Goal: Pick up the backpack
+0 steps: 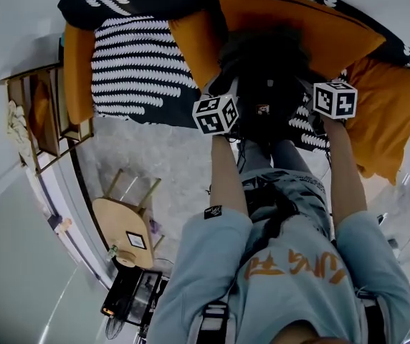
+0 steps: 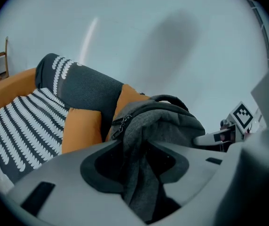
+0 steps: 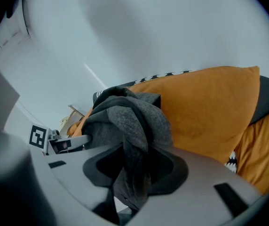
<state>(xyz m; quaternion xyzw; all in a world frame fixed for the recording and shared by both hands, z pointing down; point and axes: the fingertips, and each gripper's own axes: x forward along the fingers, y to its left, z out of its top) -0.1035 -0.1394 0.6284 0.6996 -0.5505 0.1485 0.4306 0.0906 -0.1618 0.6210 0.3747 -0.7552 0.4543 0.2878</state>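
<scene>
While left gripper (image 2: pixel 137 157) and right gripper (image 3: pixel 134 161) jaws pinch the grey backpack (image 2: pixel 165 121), orange shirt lettering (image 1: pixel 294 267) upside down, unreadable.

Orange fabric cushions (image 1: pixel 298 27) rest on the black-and-white patterned sofa (image 1: pixel 137 70); 1 round wooden side table (image 1: pixel 122 224) stands on the pale floor (image 1: pixel 173 163) nearby.
</scene>
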